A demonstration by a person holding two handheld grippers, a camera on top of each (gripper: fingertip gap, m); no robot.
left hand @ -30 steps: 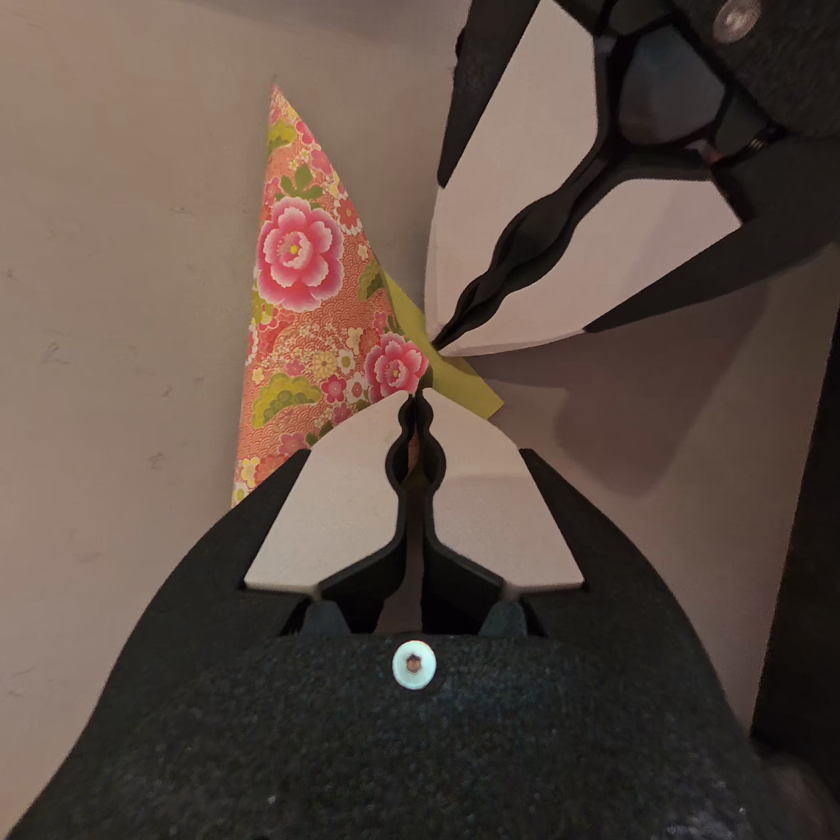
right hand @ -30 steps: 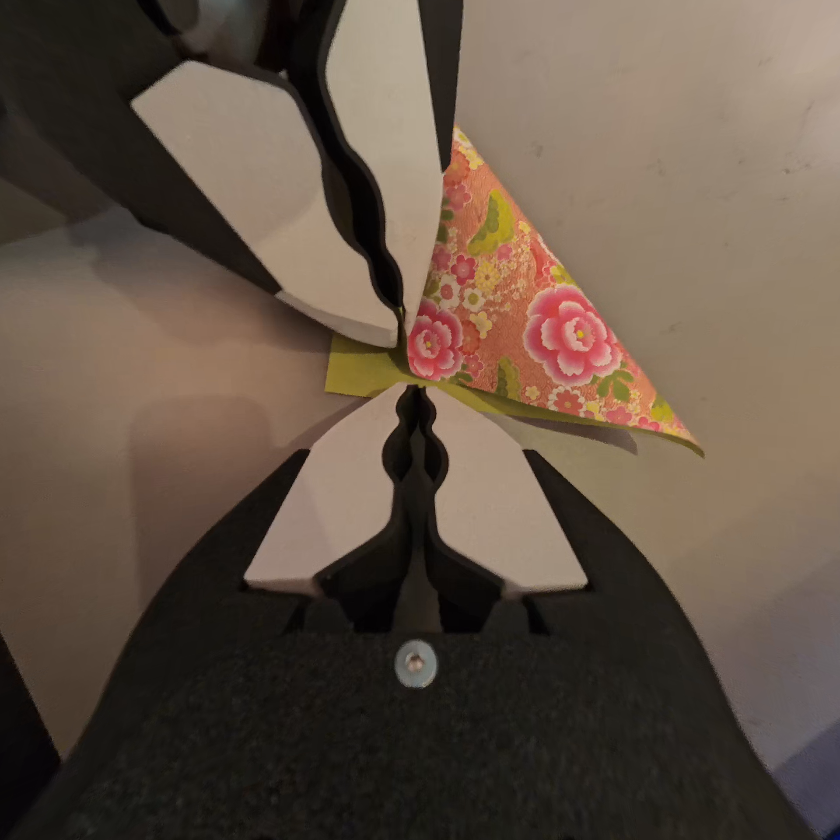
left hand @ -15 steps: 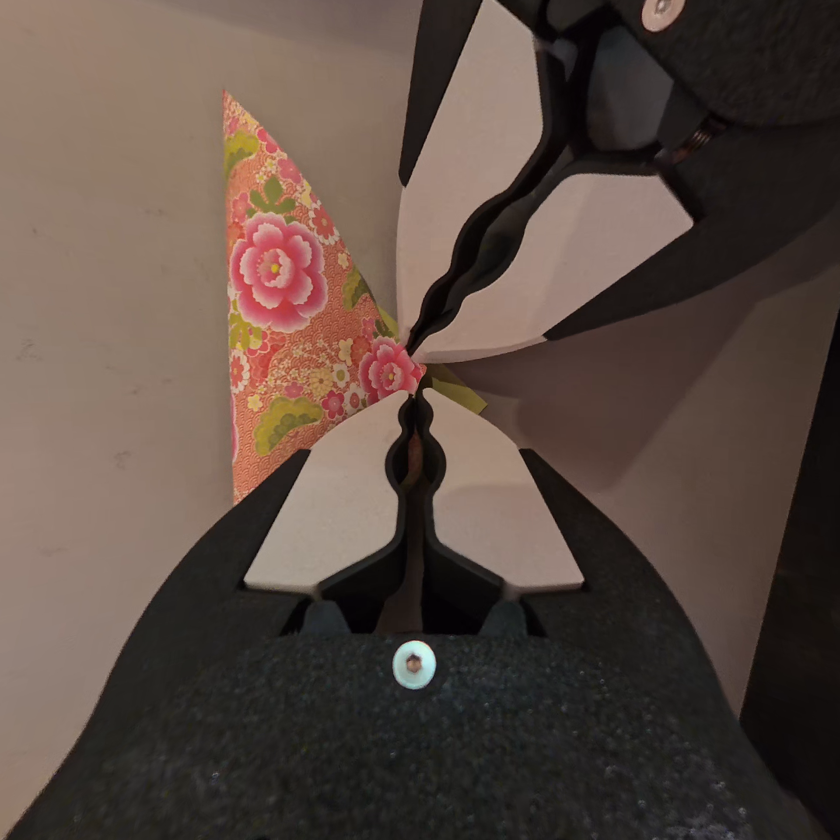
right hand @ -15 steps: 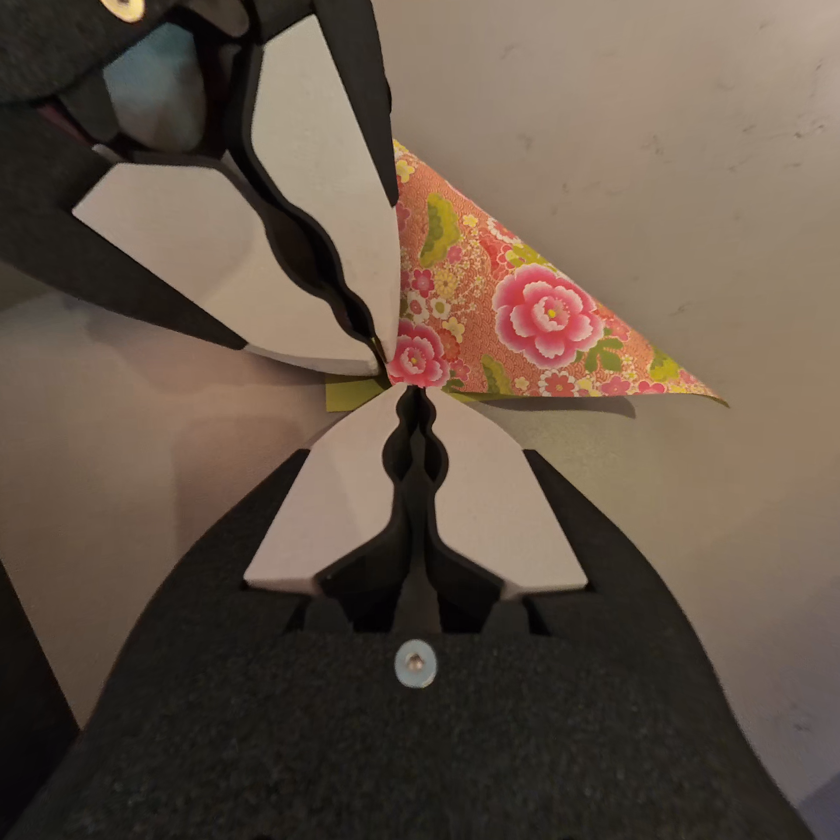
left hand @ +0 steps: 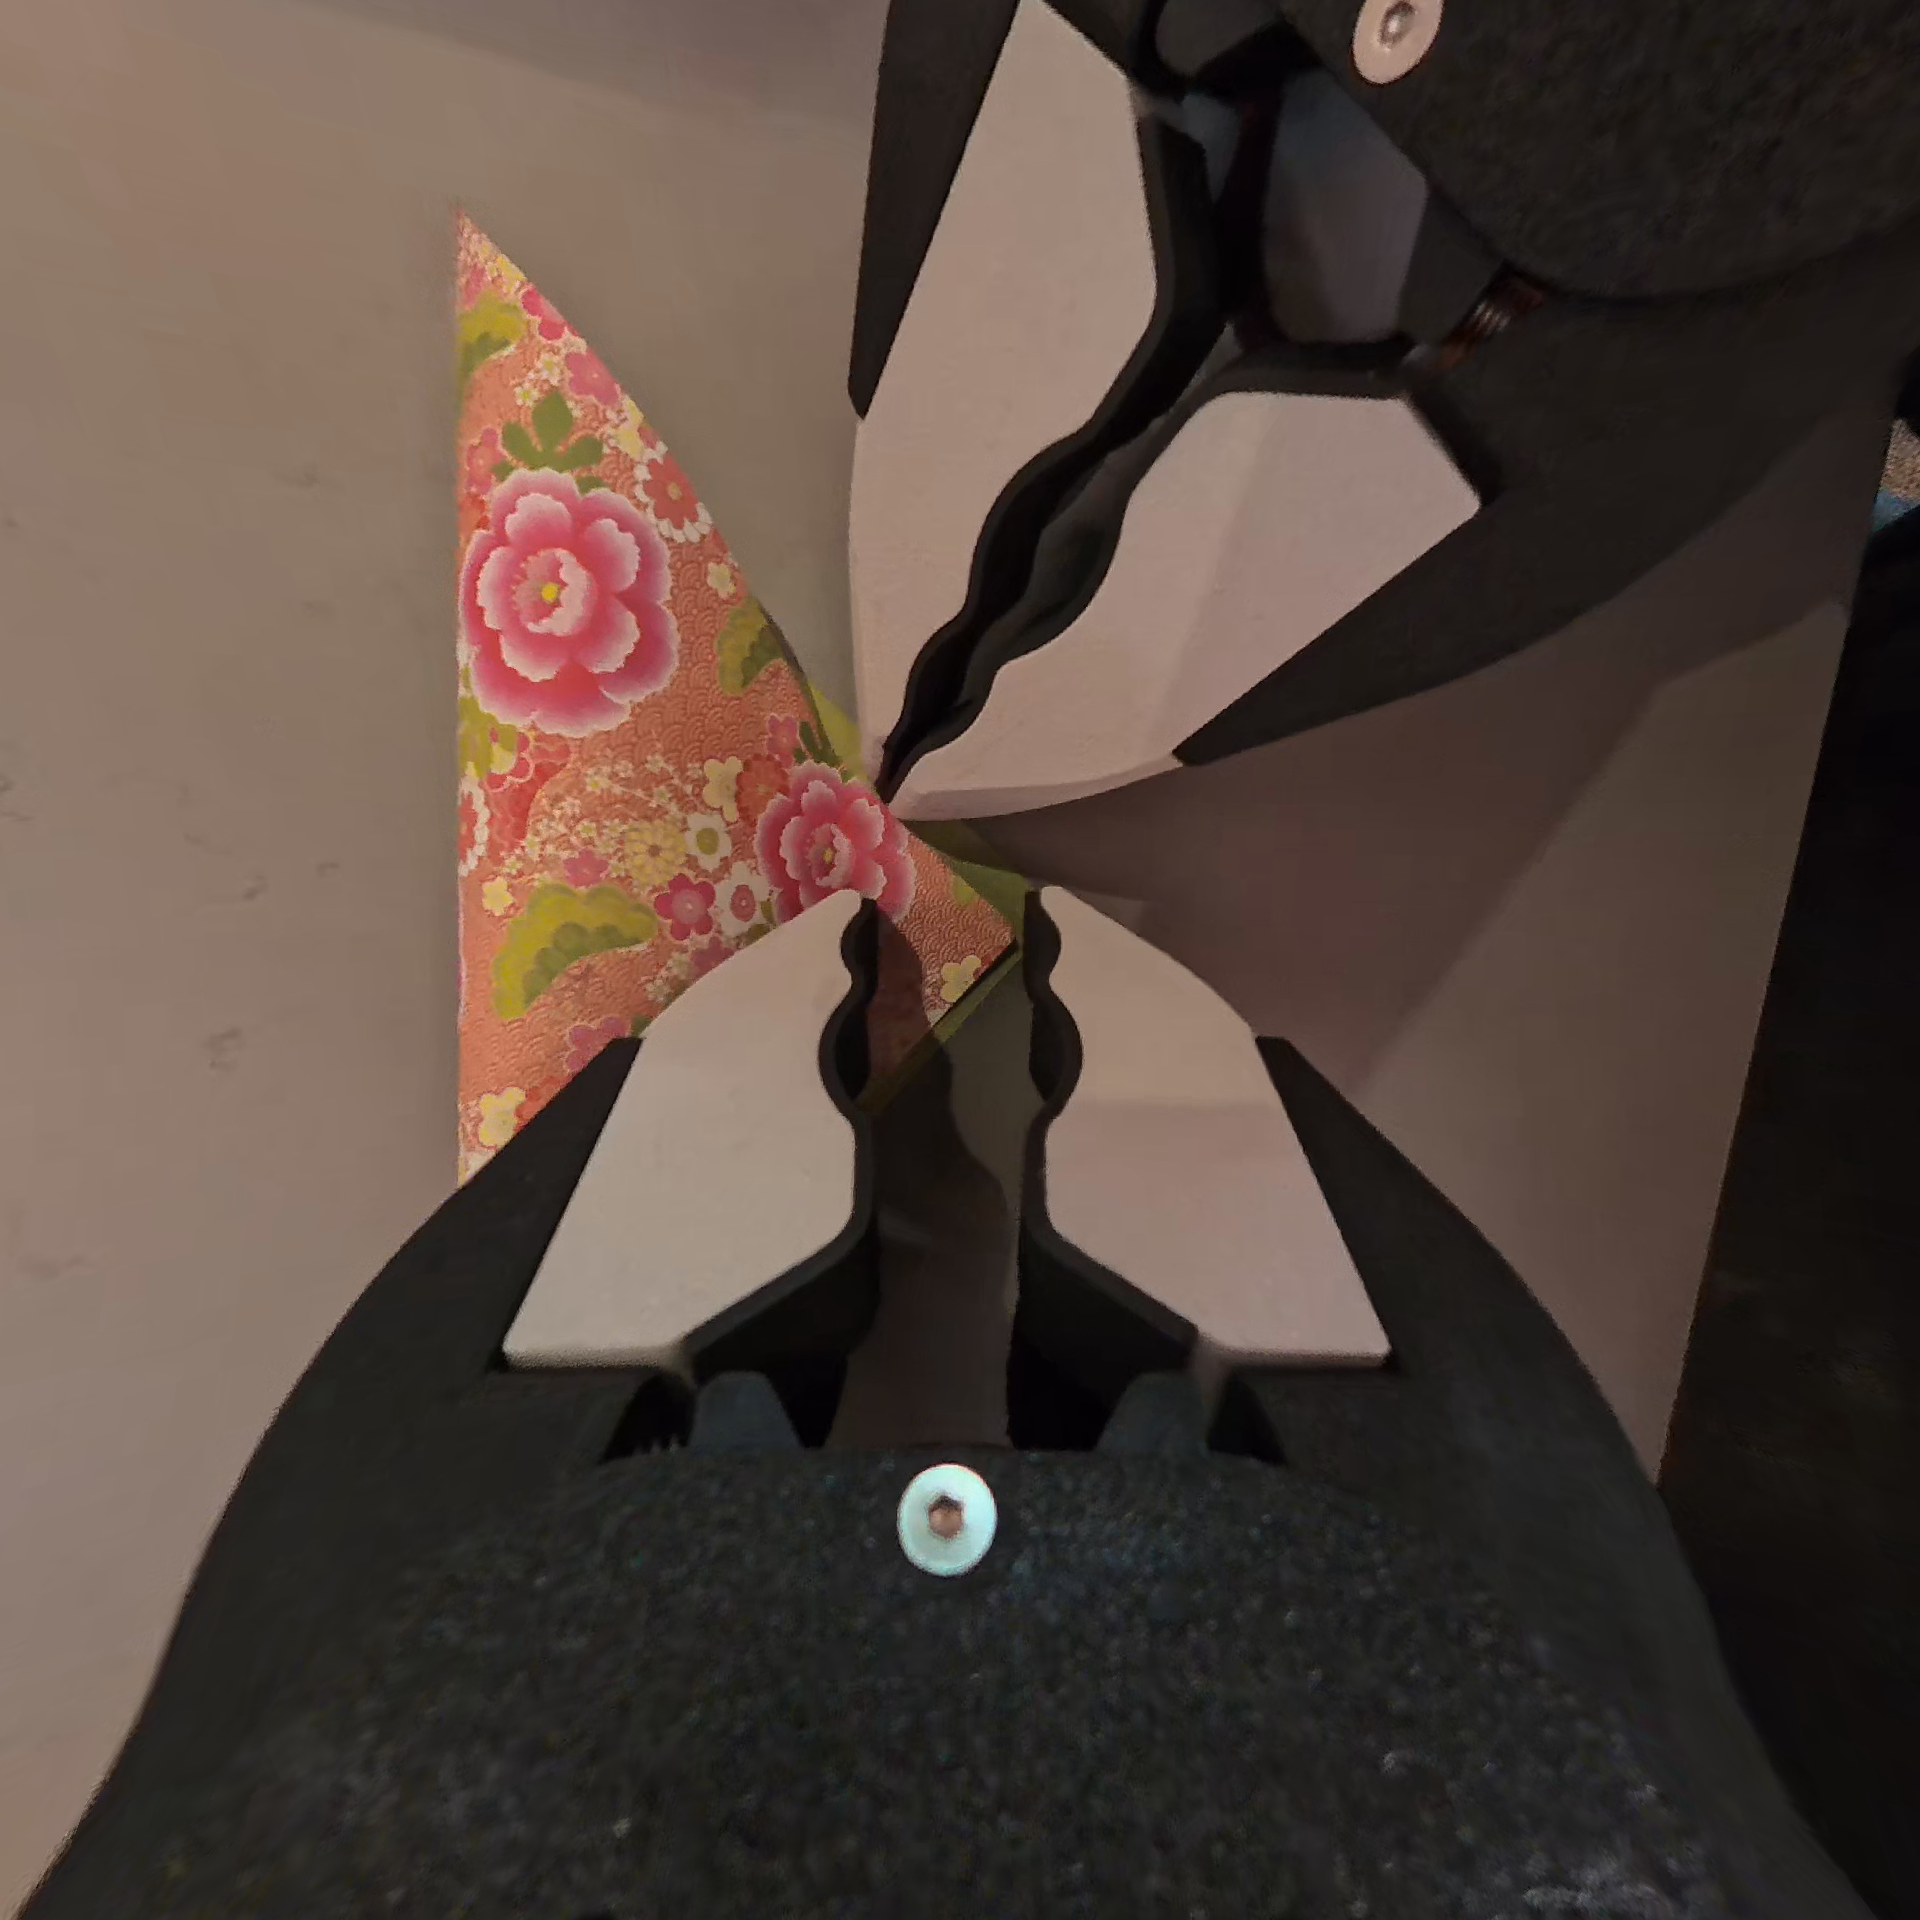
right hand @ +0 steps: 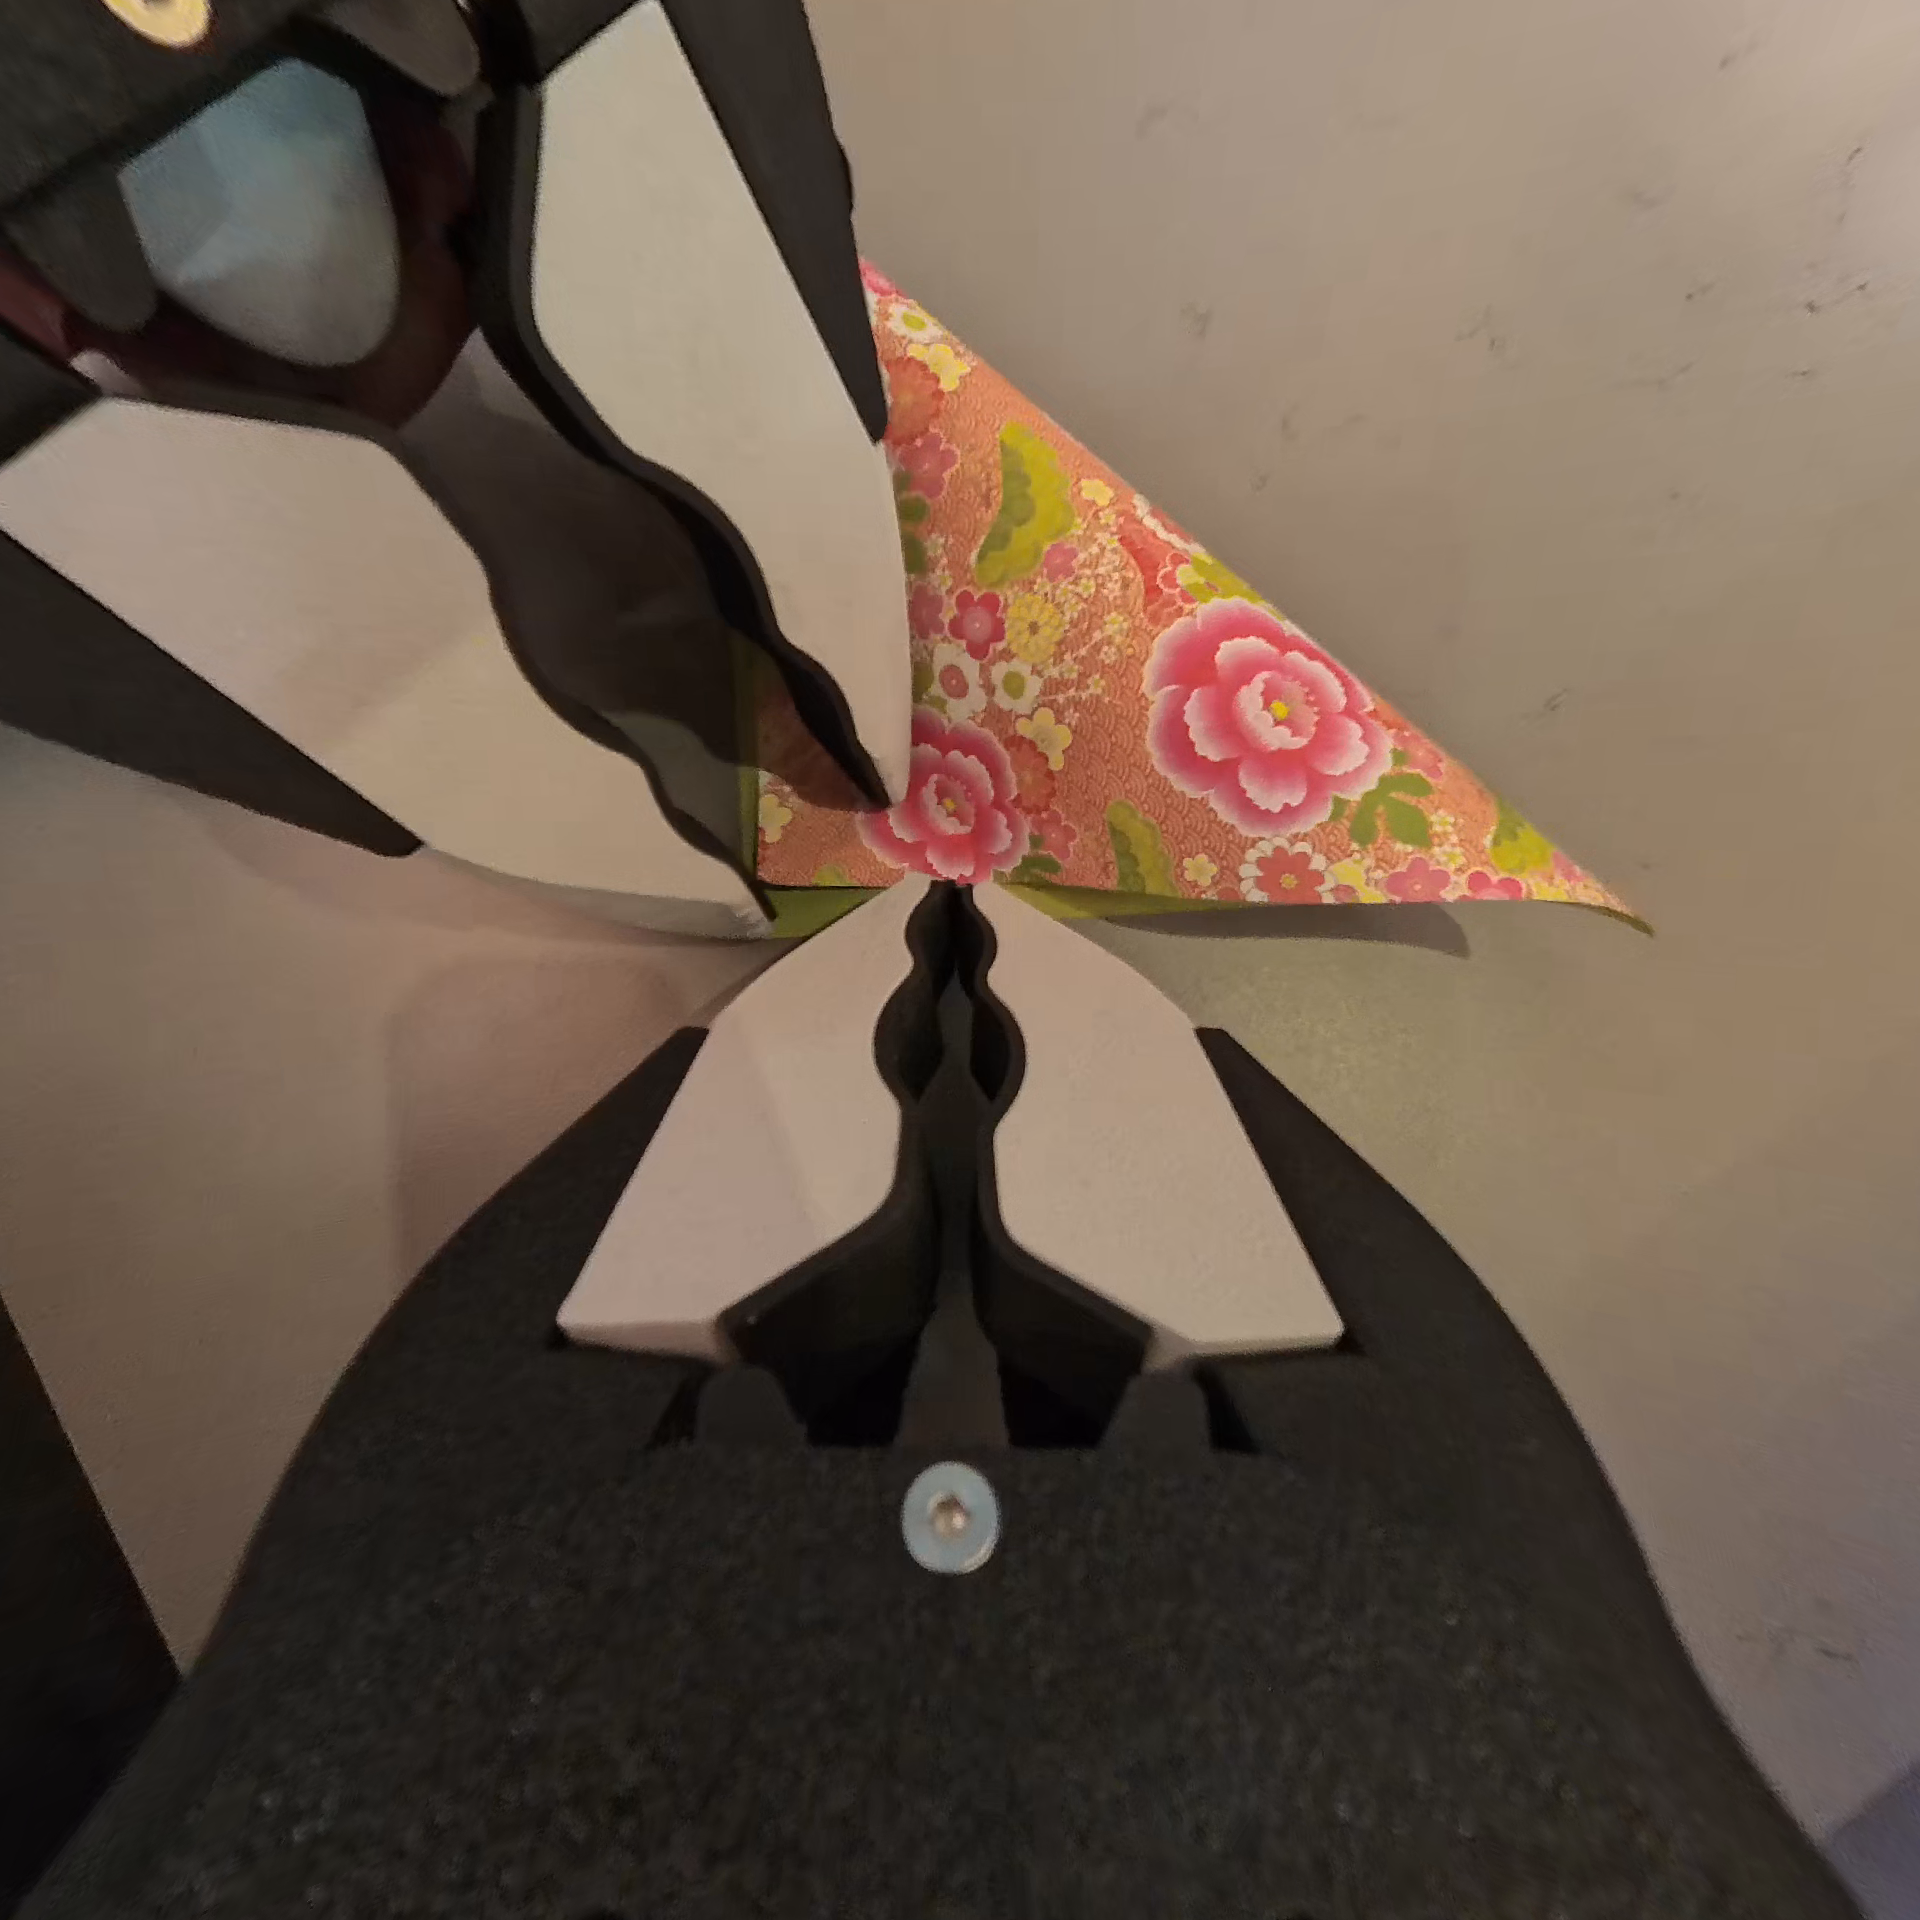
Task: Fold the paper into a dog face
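So the paper (left hand: 582, 727) is a floral sheet, pink and orange with big pink flowers, green on the back, folded into a triangle and lying on a pale table (left hand: 208, 623). In the left wrist view it sits left of centre, one point reaching toward the upper left, and a corner poking down into the middle of the frame.

The left gripper (left hand: 945, 935) fills the bottom of its own view and its fingers are spread apart. That corner of the paper sits in the gap between them, floral side up with a sliver of green edge showing, and neither finger looks to be touching it.

The right gripper (left hand: 883, 774) comes in from the upper right there, fingers pressed together right at the paper's edge next to a pink flower. In its own view the right gripper (right hand: 951, 888) is at bottom centre, tips closed on the lower edge of the paper (right hand: 1195, 707), which fans out to the right with its far tip curling up off the table (right hand: 1455, 364) a bit. The left gripper (right hand: 821, 852) is in the upper left of that frame, spread over the corner.
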